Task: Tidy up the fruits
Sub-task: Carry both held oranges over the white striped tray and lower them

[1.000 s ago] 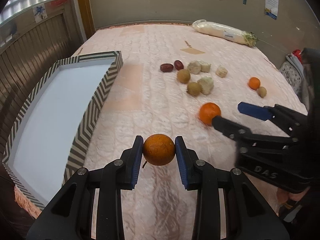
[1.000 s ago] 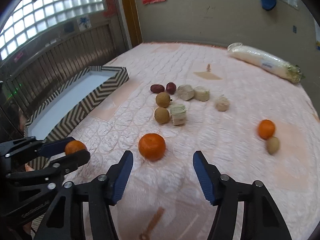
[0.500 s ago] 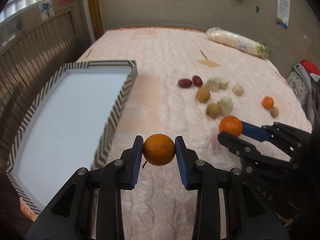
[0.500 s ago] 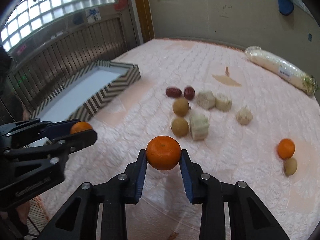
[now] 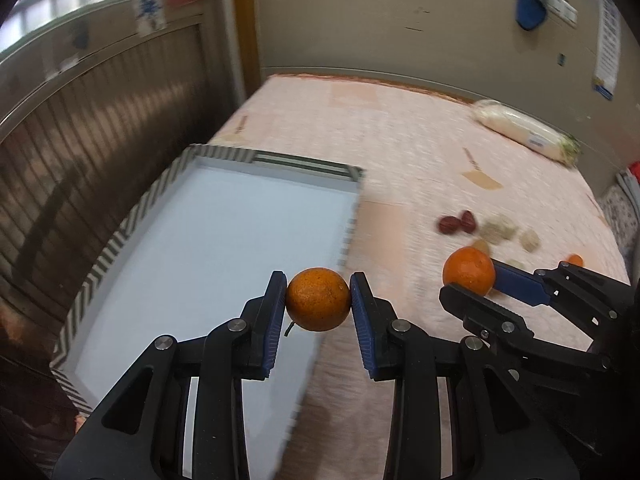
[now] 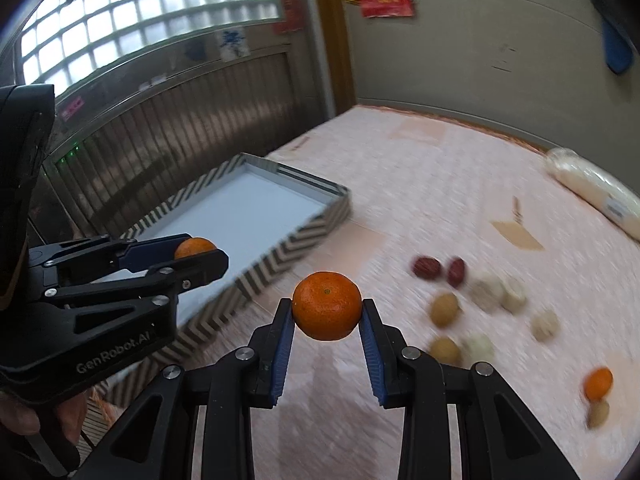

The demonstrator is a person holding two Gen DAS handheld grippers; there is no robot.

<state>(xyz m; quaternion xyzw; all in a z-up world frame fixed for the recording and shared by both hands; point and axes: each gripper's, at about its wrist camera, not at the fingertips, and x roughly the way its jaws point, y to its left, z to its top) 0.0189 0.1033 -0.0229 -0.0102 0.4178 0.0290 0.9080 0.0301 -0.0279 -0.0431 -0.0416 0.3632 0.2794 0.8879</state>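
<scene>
My left gripper (image 5: 319,300) is shut on an orange (image 5: 318,299) and holds it in the air over the right edge of the striped tray (image 5: 132,220). My right gripper (image 6: 327,312) is shut on a second orange (image 6: 327,306) above the pink quilt, to the right of the tray (image 6: 280,256). The right gripper and its orange (image 5: 469,270) show at the right of the left wrist view. The left gripper with its orange (image 6: 195,247) shows at the left of the right wrist view, over the tray.
On the quilt lie two red dates (image 6: 438,269), brown round fruits (image 6: 444,309), pale chunks (image 6: 498,292), and a small orange (image 6: 599,382) beside a small brown fruit (image 6: 599,414). A wrapped white bundle (image 5: 524,134) lies at the far right. A slatted wall runs along the left.
Both grippers have lifted and swung left toward the tray, each keeping its orange. The left orange now hangs over the tray's edge.
</scene>
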